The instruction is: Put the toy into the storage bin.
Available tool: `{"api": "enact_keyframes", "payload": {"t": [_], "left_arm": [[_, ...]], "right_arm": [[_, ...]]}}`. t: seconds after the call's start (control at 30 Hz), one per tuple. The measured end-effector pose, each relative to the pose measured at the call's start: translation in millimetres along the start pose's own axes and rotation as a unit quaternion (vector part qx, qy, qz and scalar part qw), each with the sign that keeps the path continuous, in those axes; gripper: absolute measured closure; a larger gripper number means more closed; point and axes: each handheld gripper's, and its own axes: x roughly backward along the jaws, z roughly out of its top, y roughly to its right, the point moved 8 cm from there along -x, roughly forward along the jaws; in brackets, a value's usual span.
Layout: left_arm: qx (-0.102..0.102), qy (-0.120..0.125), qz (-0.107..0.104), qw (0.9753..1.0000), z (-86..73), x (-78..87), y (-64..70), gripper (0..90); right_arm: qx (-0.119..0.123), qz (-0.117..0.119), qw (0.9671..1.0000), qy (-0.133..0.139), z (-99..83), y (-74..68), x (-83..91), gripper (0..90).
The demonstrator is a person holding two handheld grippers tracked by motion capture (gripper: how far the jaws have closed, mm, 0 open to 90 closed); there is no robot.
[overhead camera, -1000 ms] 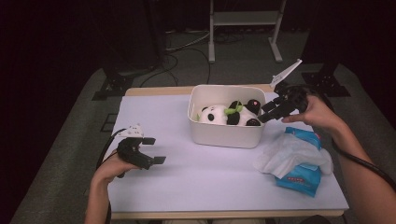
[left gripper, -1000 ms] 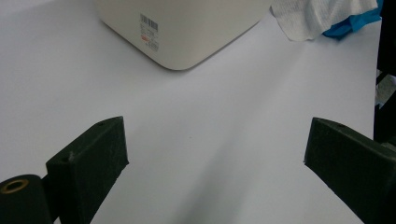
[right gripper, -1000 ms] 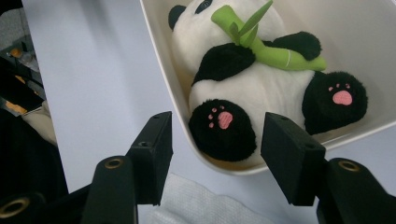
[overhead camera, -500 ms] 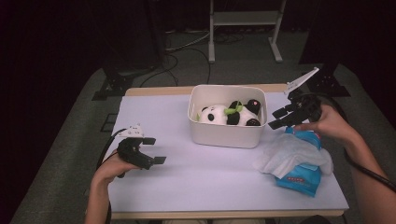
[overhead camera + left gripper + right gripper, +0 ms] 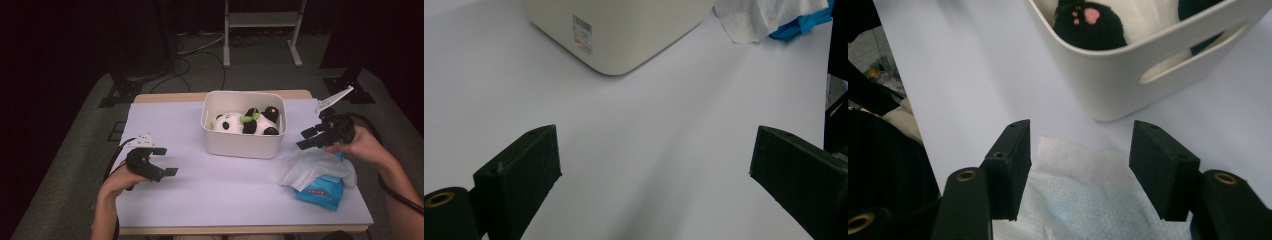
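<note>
A white bin (image 5: 243, 144) stands mid-table with a black-and-white panda plush (image 5: 245, 123) lying inside; its black paw with a pink pad (image 5: 1087, 20) peeks over the bin's rim (image 5: 1168, 40). My right gripper (image 5: 308, 139) hovers open just right of the bin, above a white tissue (image 5: 312, 167) that lies over a blue wipes pack (image 5: 322, 191). The tissue (image 5: 1083, 200) sits right under its jaws. My left gripper (image 5: 162, 162) rests open and empty at the table's left front, pointing toward the bin (image 5: 624, 35).
The pale lavender table top (image 5: 200, 190) has bare room between the two grippers and left of the bin. A metal stand (image 5: 260, 25) and cables stand on the dark floor behind the table.
My right gripper drew back from over the bin to the right and down, now above the tissue. The left gripper stayed put.
</note>
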Motion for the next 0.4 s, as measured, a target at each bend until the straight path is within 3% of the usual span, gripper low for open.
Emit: {"api": "enact_keyframes", "payload": {"t": [0.4], "left_arm": [[0.000,0.002,-0.002,1.0000,0.8,-2.9,1.5,5.0]], "right_arm": [[-0.019,0.006,0.9998,0.004,-24.7,-2.0,-2.4,39.5]]}}
